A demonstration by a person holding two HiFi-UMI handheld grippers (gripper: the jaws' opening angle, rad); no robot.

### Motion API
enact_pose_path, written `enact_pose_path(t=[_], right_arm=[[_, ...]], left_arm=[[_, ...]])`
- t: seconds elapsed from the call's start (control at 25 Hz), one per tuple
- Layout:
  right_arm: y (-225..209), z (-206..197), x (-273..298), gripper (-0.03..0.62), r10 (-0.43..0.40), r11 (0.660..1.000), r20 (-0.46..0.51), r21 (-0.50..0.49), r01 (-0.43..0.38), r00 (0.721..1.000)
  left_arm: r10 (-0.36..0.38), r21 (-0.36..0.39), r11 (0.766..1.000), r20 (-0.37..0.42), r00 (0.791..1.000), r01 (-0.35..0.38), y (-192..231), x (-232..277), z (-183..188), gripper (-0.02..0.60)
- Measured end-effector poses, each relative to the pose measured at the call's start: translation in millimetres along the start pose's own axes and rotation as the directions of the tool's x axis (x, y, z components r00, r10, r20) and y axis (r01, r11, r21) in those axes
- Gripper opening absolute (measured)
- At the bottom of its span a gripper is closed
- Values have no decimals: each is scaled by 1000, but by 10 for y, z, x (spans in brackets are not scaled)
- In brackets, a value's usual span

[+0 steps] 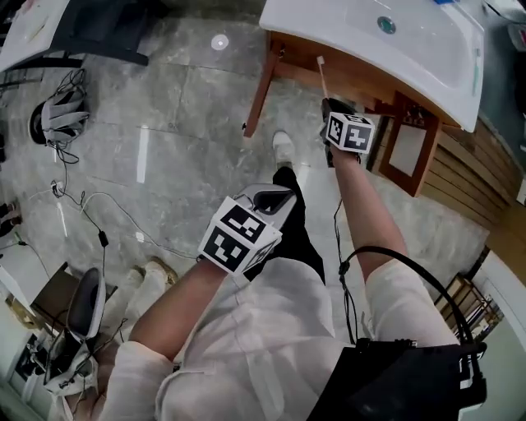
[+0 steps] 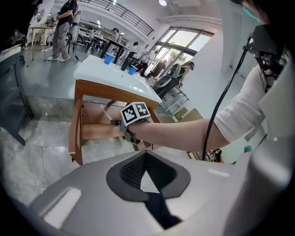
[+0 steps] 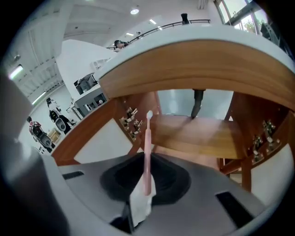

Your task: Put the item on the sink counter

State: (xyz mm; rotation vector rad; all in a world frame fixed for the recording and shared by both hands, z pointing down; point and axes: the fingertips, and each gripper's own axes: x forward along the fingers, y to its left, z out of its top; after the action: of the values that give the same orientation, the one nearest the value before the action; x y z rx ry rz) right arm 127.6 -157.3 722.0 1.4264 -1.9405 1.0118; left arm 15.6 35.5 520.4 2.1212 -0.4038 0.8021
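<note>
My right gripper [image 1: 335,107] is shut on a pink toothbrush [image 1: 322,72] whose white head points up toward the front edge of the white sink counter [image 1: 444,78]. In the right gripper view the toothbrush [image 3: 147,152] stands upright between the jaws of the right gripper [image 3: 145,186], just below the counter's wooden underside [image 3: 198,64]. My left gripper [image 1: 267,200] hangs lower, over the floor near the person's legs. Its jaws are shut with nothing in them, as the left gripper view shows [image 2: 148,186]. That view also shows the right gripper's marker cube [image 2: 136,113] beside the counter [image 2: 108,73].
A wooden cabinet frame [image 1: 261,90] with an inner shelf [image 3: 198,133] carries the basin, which has a drain [image 1: 386,25]. Blue cups [image 2: 109,58] stand on the counter. Cables [image 1: 90,205] and a chair [image 1: 82,308] lie on the marble floor at left. People stand far behind.
</note>
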Motion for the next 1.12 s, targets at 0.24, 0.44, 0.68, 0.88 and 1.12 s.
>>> enact_pose_path(t=[0.24, 0.44, 0.68, 0.88, 1.12], right_arm=[[-398, 146, 679, 43, -7, 1000, -15, -21, 7, 1000], [-648, 182, 1242, 43, -26, 1000, -31, -16, 26, 999], [-869, 221, 1860, 43, -66, 998, -10, 20, 66, 998], [-961, 295, 2089, 43, -97, 995, 18, -5, 98, 995], [-958, 258, 2189, 44, -106, 994, 31, -10, 106, 994]], left_arm=[[7, -13, 1000, 4, 1000, -7, 266, 318, 319, 5], [9, -48, 999, 23, 1000, -8, 503, 489, 468, 5], [4, -51, 999, 33, 999, -3, 722, 639, 461, 5], [-17, -61, 998, 47, 999, 20, 815, 743, 433, 5], [-10, -56, 998, 59, 998, 14, 896, 721, 361, 5]])
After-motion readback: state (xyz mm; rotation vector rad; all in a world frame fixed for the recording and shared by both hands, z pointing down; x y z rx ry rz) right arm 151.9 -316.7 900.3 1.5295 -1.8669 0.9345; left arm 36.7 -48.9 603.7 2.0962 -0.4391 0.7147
